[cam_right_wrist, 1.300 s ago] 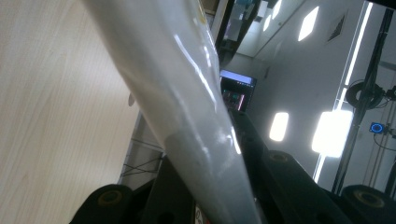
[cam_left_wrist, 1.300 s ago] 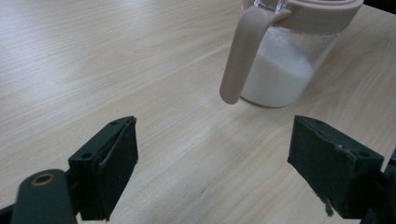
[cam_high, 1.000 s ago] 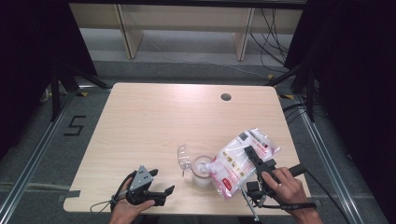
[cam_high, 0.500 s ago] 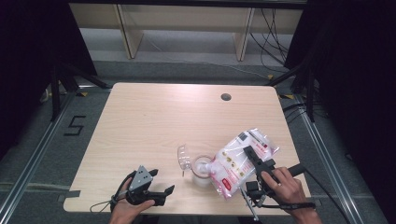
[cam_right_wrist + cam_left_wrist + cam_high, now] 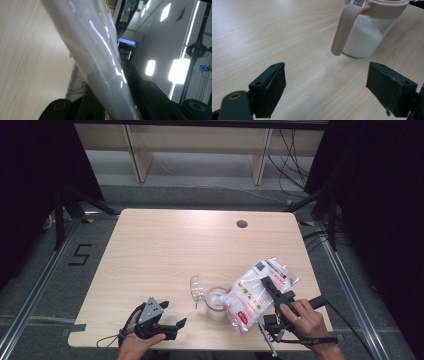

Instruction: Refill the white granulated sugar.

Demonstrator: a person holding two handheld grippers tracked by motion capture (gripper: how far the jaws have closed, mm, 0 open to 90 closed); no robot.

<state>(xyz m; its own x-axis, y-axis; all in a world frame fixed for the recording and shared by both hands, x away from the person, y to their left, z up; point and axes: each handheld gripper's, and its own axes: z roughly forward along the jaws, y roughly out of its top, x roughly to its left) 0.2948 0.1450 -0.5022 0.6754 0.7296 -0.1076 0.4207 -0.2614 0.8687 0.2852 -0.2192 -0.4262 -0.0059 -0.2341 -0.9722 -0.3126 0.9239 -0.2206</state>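
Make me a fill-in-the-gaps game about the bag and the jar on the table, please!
1. The right gripper is shut on a clear plastic ____ with red print, tipped over the jar.
2. The jar holds a powder whose colour is ____.
3. The left gripper rests low over the table with its jaws ____ and nothing between them.
4. The jar's clear lid is flipped ____.

Missing words: bag; white; open; open

Black left gripper [image 5: 172, 325] with grey three-cornered plate and looped cable; black right gripper [image 5: 270, 287], bare forearms
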